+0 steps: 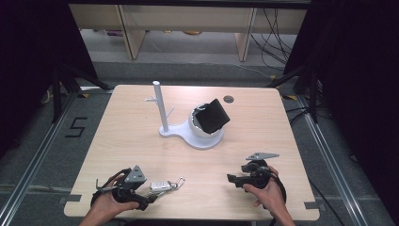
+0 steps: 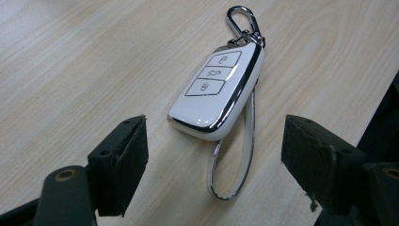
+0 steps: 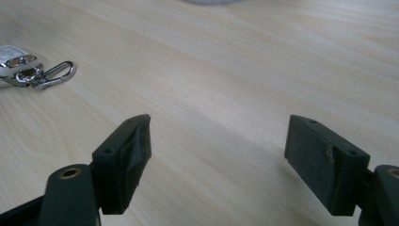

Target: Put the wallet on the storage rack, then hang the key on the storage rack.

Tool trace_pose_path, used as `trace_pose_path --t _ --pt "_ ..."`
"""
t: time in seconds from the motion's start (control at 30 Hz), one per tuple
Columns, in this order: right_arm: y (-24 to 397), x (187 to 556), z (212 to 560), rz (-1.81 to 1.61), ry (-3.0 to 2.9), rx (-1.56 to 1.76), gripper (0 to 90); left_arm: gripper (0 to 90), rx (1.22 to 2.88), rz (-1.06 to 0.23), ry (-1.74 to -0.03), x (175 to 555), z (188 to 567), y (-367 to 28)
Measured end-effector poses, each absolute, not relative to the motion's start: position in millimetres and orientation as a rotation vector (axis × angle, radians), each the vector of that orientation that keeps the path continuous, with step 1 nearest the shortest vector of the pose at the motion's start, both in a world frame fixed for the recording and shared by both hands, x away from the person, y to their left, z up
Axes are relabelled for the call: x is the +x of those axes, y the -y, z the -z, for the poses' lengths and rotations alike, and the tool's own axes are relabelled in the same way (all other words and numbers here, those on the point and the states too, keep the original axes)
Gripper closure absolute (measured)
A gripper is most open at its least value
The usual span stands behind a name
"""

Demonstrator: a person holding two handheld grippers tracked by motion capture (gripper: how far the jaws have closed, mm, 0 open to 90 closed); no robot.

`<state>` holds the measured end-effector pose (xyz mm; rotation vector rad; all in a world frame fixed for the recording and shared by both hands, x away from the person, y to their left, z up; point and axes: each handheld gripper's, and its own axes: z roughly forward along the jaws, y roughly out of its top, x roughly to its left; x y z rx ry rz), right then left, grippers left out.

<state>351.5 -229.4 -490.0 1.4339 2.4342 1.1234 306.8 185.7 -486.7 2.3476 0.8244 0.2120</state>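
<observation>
Two tools, one per hand, both low over the counter (image 1: 141, 141) near its front edge: left tool (image 2: 214, 155) spread wide around the near end of one white key fob (image 2: 217, 89), not touching it; right tool (image 3: 219, 155) spread wide over bare wood. Fob flat on the counter, with three buttons, one silver clip (image 2: 242, 23) and one loop strap (image 2: 247, 141). Farther back, one white stand (image 1: 162, 110) carrying one black box (image 1: 212, 116).
</observation>
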Motion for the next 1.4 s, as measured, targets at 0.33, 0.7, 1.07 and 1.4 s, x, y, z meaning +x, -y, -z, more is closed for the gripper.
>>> trace_pose_path --t 0.33,0.7,1.07,1.4 --pt "231 336 490 -1.086 -2.447 1.446 23.9 23.1 2.33 -0.22 -0.832 306 487 -185" --pt "232 333 494 -1.096 -2.429 1.416 23.7 23.0 2.341 -0.243 -0.783 307 479 -176" --pt "232 332 492 -1.092 -2.452 1.404 24.1 24.3 2.419 -0.222 -0.724 324 473 -144" --pt "233 332 492 -1.118 -2.468 1.389 24.4 36.0 2.612 -0.116 -0.648 347 472 -100"
